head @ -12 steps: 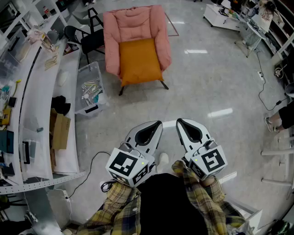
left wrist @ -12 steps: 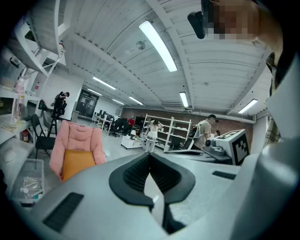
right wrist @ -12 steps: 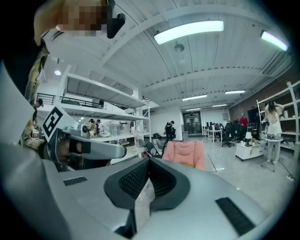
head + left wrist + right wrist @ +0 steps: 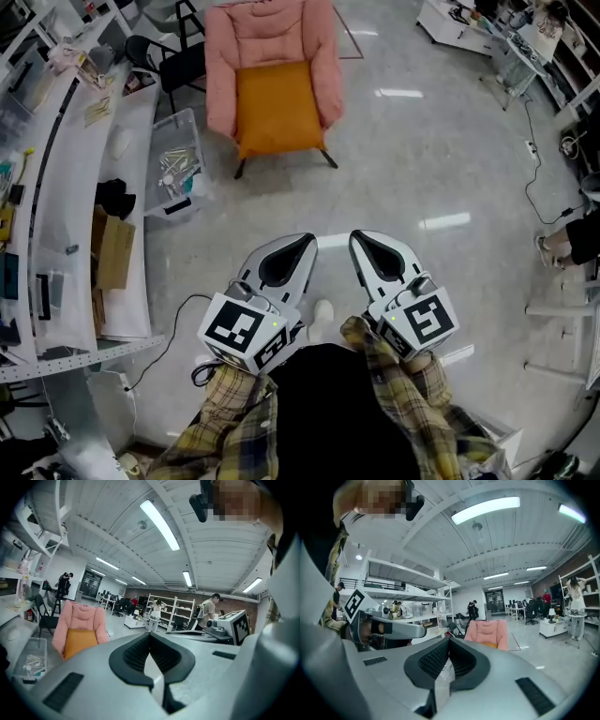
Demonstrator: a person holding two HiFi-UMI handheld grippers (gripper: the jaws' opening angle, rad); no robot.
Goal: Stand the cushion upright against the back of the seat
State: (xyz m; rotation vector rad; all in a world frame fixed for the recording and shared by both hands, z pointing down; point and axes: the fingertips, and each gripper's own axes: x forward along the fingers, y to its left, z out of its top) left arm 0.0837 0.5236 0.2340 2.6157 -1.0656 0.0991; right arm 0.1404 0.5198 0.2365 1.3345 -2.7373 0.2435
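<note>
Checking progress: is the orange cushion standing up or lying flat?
Lying flat: the cushion covers the armchair seat, leaving the backrest bare.

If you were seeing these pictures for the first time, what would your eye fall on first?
The pink armchair at the top of the head view stands out most, with the orange cushion lying on its seat. In the foreground, the left gripper and the right gripper sit side by side, both shut and empty, pointing toward the armchair.
</note>
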